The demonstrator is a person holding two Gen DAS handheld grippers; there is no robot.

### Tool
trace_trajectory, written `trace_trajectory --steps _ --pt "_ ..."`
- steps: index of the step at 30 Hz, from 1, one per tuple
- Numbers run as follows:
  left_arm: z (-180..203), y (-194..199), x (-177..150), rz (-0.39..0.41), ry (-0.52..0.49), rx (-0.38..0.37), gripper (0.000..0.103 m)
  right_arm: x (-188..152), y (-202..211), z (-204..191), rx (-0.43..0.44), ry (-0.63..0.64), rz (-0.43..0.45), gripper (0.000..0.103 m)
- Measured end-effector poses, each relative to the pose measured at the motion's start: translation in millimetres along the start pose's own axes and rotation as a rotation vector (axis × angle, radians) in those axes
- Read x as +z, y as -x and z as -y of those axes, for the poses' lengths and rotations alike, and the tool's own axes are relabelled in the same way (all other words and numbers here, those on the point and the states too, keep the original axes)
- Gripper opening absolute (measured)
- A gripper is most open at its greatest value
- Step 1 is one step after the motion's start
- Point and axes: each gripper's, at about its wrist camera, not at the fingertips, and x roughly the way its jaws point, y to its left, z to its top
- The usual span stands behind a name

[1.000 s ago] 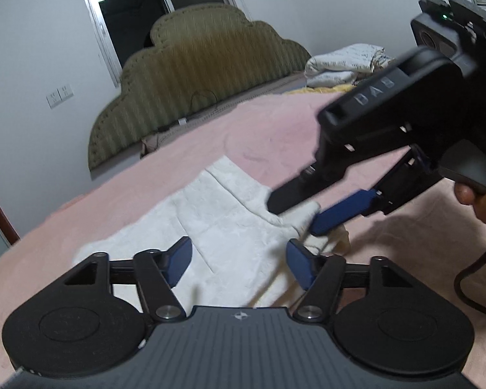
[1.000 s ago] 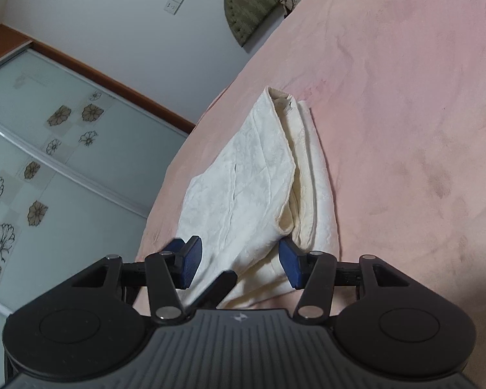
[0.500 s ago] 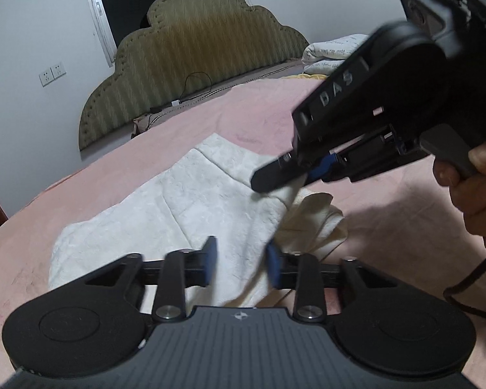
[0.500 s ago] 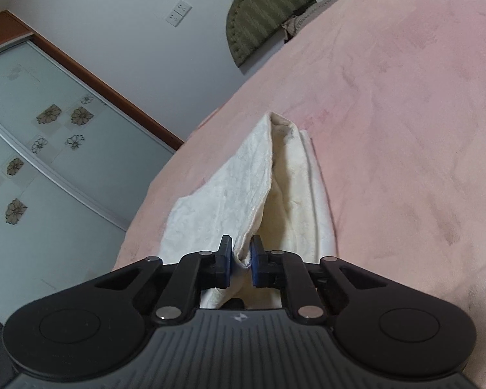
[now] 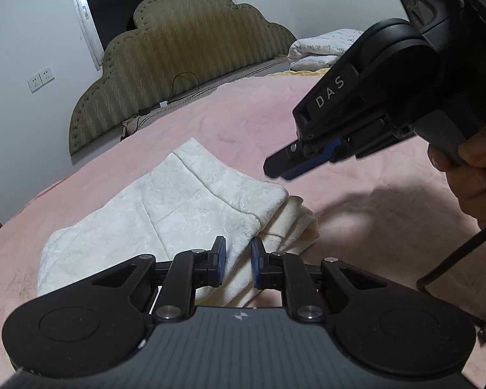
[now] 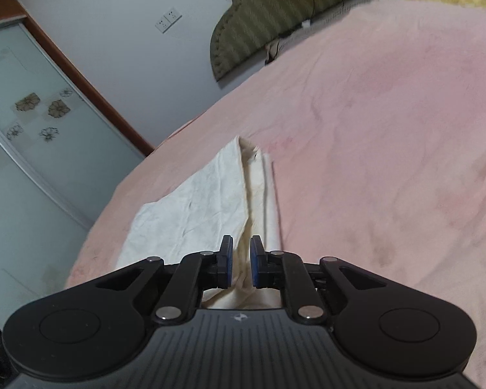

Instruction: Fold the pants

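Observation:
The white pants [image 5: 178,207] lie folded on the pink bed, cream inner layers showing at their right edge. My left gripper [image 5: 238,261] is nearly shut, hovering over the near edge of the pants with nothing clearly between its blue pads. My right gripper [image 5: 286,168] shows in the left wrist view, shut and raised above the bed to the right of the pants, holding nothing. In the right wrist view the pants [image 6: 207,207] lie below the right gripper [image 6: 241,261], whose pads stand a narrow gap apart.
The pink bedspread [image 6: 388,162] stretches to the right and behind the pants. An olive headboard [image 5: 181,55] stands at the far end with a folded white quilt [image 5: 324,48] beside it. A glass sliding wardrobe door [image 6: 26,149] is at the left.
The right gripper let go of the pants' edge and rose up and to the right. The cloth dropped flat. The left gripper narrowed further and stayed near the pants' front edge.

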Motion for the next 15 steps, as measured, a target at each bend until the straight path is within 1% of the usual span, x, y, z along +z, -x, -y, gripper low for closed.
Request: trace_trajectory --steps 2,4,6,9,11,12,14,15 --pt "-1 0 0 -0.003 0.008 0.003 0.029 3 3 -10 0.009 0.045 0.023 0.012" --pt "-1 0 1 -0.002 0.009 0.009 0.03 5 1 -21 0.026 0.087 0.023 0.012" --pt "3 0 2 0.001 0.004 0.018 0.033 5 -5 -33 0.021 0.139 0.009 0.012" --pt "4 3 1 0.006 0.001 0.025 0.043 1 -21 -45 -0.018 0.211 -0.044 0.012" --pt "2 6 1 0.009 0.007 0.035 0.055 -4 -31 -46 -0.062 0.253 -0.074 0.012" --pt "0 9 1 0.017 0.007 0.048 0.059 -5 -33 -45 -0.081 0.263 -0.072 0.012" --pt "-11 21 -1 0.06 0.015 0.083 0.08 -3 -30 -41 -0.079 0.242 -0.054 0.013" --pt "-20 27 -2 0.081 0.031 0.103 0.084 2 -27 -35 -0.067 0.213 -0.043 0.023"
